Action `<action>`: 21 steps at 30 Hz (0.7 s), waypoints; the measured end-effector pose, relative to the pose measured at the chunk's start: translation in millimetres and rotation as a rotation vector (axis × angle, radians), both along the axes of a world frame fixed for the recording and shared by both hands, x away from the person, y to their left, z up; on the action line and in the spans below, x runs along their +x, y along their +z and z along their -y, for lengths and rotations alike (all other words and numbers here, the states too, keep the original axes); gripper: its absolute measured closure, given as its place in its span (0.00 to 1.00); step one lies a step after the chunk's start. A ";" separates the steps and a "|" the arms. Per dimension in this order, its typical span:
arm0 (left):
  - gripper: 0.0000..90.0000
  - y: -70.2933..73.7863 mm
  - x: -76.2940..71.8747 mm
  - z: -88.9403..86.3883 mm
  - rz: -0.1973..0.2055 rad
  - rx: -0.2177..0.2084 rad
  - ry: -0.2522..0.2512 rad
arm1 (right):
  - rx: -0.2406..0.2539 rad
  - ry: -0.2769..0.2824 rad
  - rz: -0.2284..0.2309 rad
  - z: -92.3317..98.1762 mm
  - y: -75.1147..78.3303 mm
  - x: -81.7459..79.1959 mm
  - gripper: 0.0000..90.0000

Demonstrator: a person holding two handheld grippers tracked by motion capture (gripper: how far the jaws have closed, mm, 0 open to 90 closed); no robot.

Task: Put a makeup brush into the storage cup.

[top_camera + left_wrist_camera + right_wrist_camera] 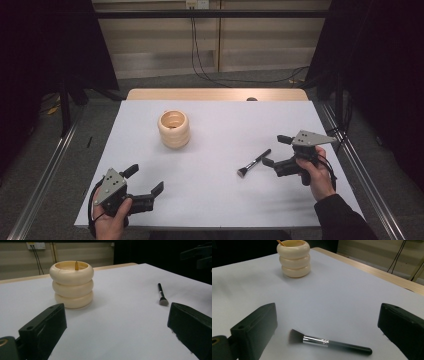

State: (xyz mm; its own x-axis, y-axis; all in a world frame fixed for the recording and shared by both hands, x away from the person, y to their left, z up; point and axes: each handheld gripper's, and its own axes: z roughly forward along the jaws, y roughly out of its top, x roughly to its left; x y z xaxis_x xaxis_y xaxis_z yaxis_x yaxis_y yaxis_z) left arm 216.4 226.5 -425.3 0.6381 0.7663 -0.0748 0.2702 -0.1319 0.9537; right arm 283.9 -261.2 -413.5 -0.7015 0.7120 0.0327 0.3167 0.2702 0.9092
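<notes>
Black two-jaw right gripper [276,150], held in a person's right hand [318,176] at the right side of the table, sits with its jaws spread wide and nothing between them touching either one. Just in front of it lies a black-handled makeup brush with a silver ferrule and dark bristles [254,163], flat on the white table surface [220,200]; in the right gripper view the brush [329,342] rests crosswise in the gap between the jaws, bristles toward the left jaw, handle toward the right, clear of both. At the near left corner of the table, the black left gripper [146,181], gripped by the person's left hand [111,220], likewise stands fully open and holds nothing. A cream-coloured holder shaped like three stacked rings [173,128] stands upright toward the far left of the table, well apart from the brush and both grippers. In the left gripper view, the holder [71,284] shows a slim tan stick rising just inside its rim, with the brush [162,295] lying off to the right on the bare white surface.
</notes>
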 end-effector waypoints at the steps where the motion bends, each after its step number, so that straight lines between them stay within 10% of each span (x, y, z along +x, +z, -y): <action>1: 0.02 0.0 -0.2 0.0 -0.001 0.008 0.006 | -0.001 0.001 -0.003 -1.3 0.4 3.7 0.02; 21: 0.03 -2.8 4.9 -6.6 -0.010 0.007 0.020 | -0.087 -0.009 -0.067 -15.0 4.6 45.7 0.09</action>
